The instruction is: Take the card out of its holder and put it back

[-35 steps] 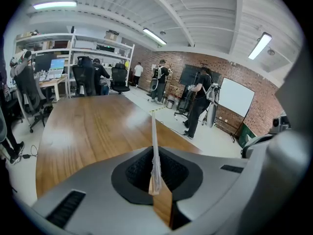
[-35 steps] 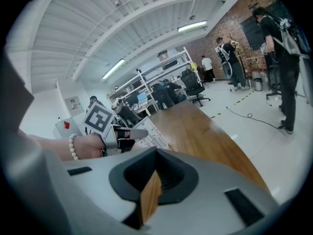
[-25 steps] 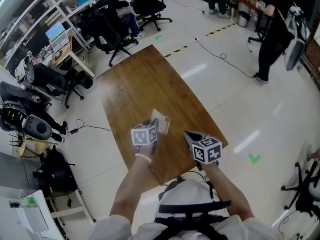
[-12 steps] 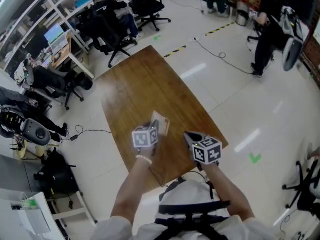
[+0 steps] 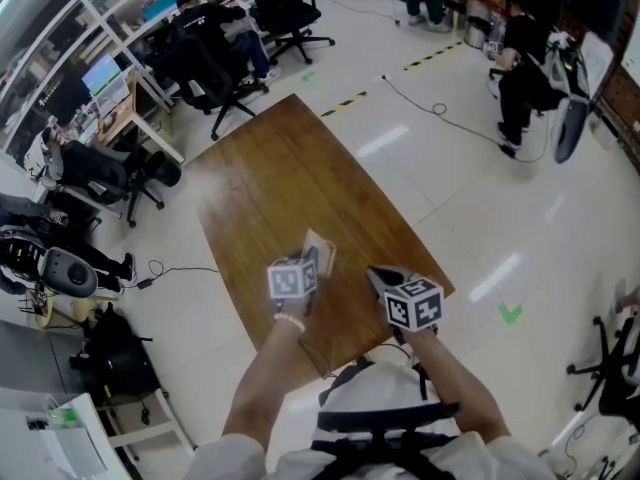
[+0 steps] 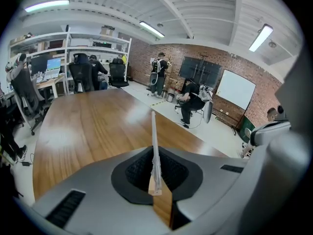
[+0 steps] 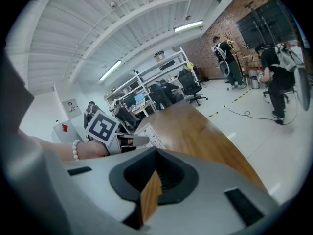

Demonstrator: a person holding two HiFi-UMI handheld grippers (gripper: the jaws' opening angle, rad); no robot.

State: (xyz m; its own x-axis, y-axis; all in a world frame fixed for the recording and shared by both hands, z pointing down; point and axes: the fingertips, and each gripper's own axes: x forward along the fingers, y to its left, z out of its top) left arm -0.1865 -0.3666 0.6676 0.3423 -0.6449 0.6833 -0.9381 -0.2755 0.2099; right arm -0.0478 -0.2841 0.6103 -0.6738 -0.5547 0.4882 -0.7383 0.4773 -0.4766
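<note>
Over the near part of the brown wooden table [image 5: 280, 178], my left gripper [image 5: 312, 260] is shut on a thin pale card holder [image 5: 318, 251]. The left gripper view shows the holder [image 6: 153, 141] edge-on, upright between the pads. In the right gripper view, the left gripper [image 7: 142, 140] grips the holder [image 7: 155, 137] at one end, and its flat side shows printed rows. My right gripper [image 5: 375, 273] hovers just right of the holder, apart from it. Its jaws are shut and nothing is between them [image 7: 154, 177]. Whether the card is inside the holder I cannot tell.
Office chairs [image 5: 215, 63] and desks with monitors [image 5: 105, 78] stand beyond the table's far left. A black bag [image 5: 110, 353] sits on the floor at the left. A cable [image 5: 450, 118] crosses the white floor at the right, near a person [image 5: 525, 73].
Both grippers keep almost the same place, the left still holding the card holder. The person at the far right has moved. The head view has shifted slightly.
</note>
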